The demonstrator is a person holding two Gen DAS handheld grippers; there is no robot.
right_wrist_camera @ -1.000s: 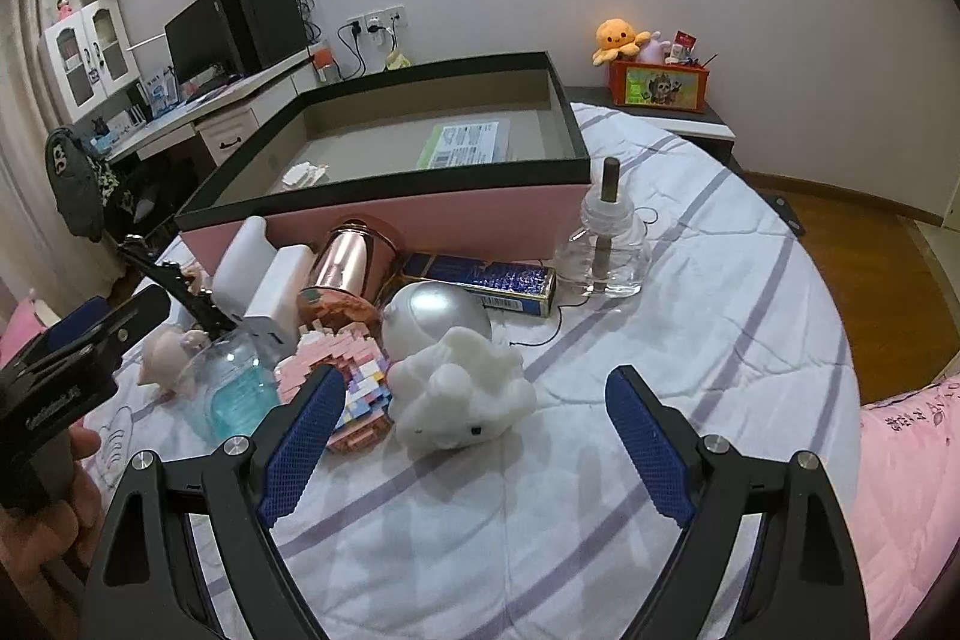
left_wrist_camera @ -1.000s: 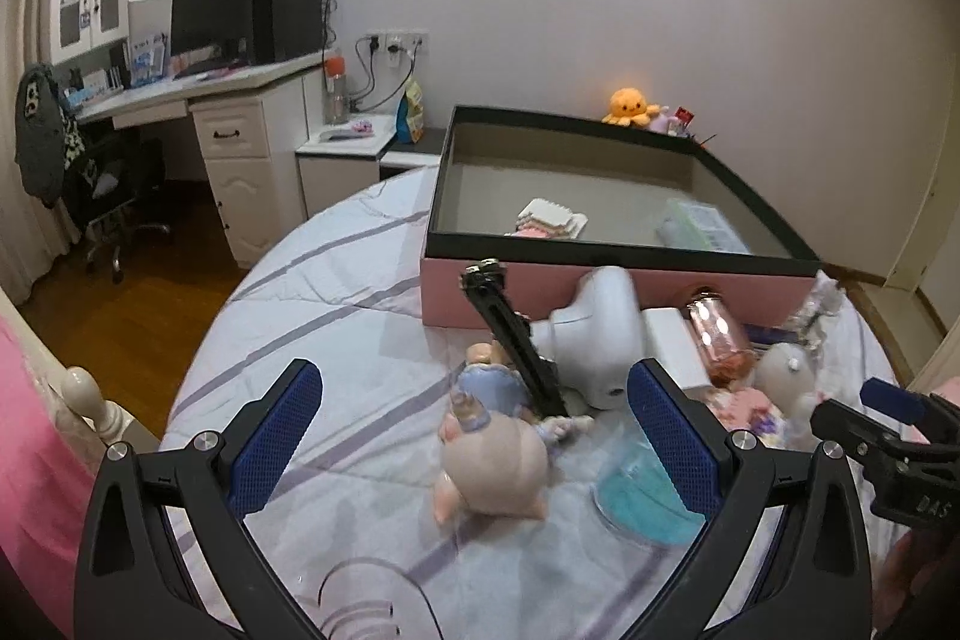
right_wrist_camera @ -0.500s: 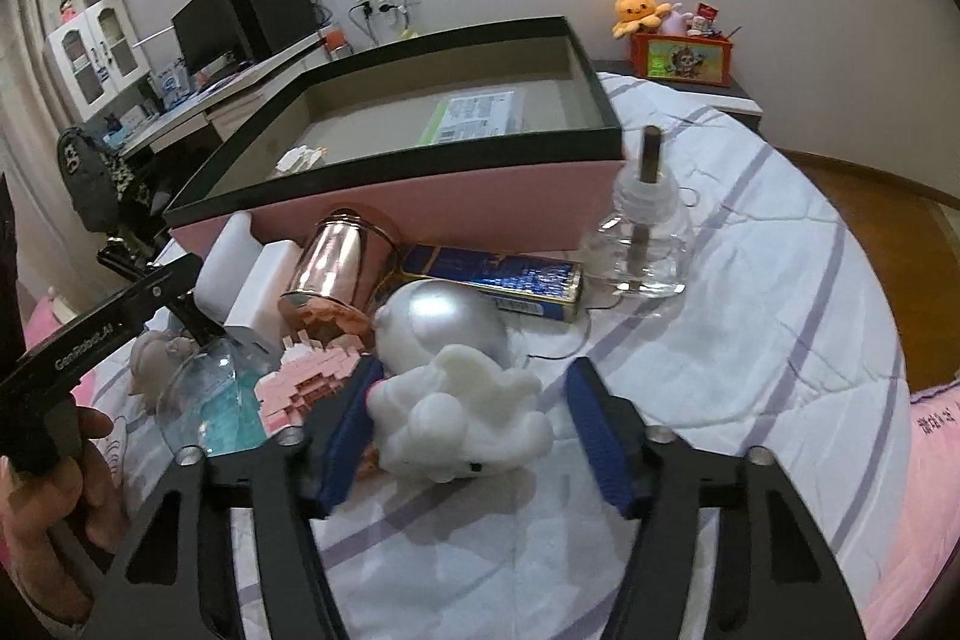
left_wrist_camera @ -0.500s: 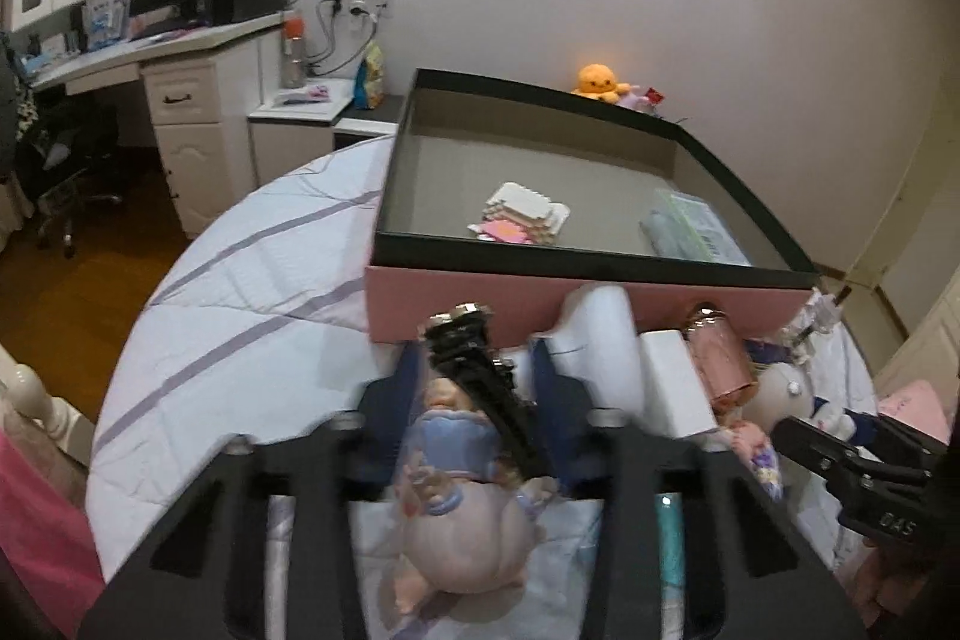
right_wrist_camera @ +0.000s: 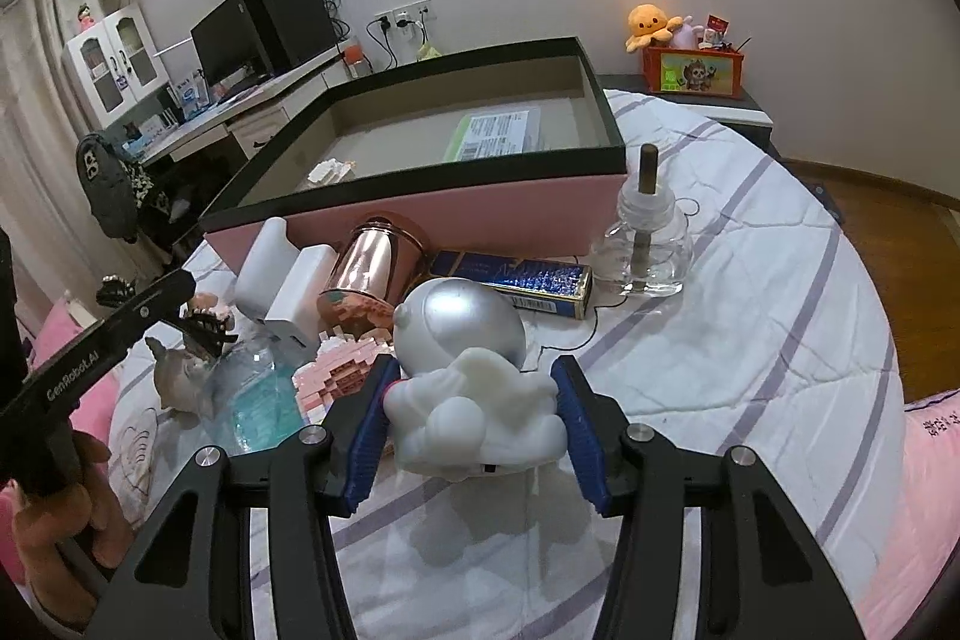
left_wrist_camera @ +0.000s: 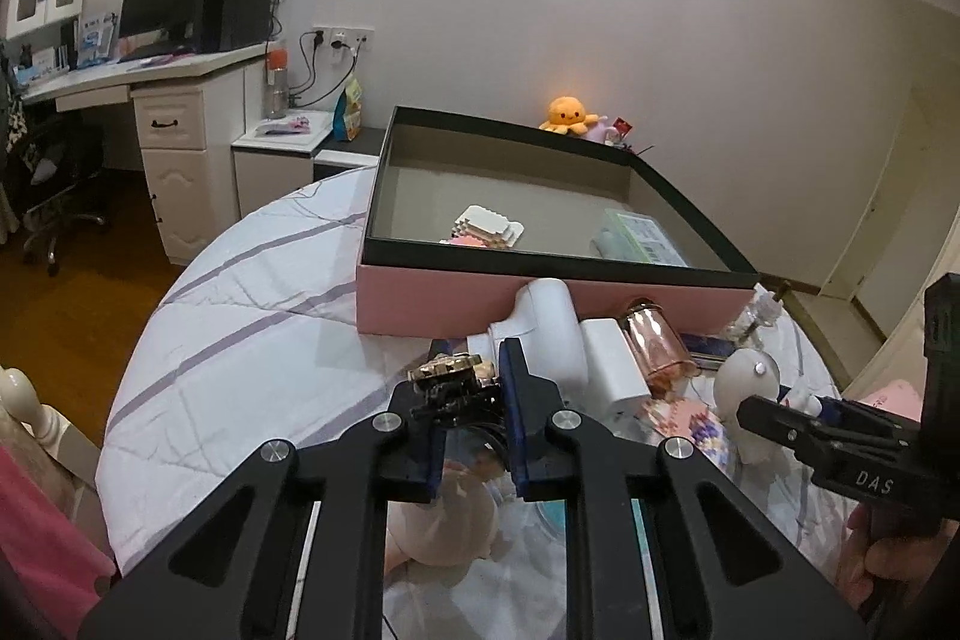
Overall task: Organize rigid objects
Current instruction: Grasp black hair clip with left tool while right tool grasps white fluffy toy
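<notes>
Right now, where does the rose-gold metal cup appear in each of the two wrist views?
Left wrist view: the rose-gold cup lies on its side right of centre, beside the white charger block, in front of the pink box.
Right wrist view: the cup is left of centre, again between the charger and the box wall.
Shared landmark: the pink box.

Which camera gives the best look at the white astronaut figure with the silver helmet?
The right wrist view: the astronaut figure sits centred and close between the right gripper jaws, helmet and cloud base clear. In the left wrist view it is small at the right edge, partly hidden behind that gripper.
</notes>
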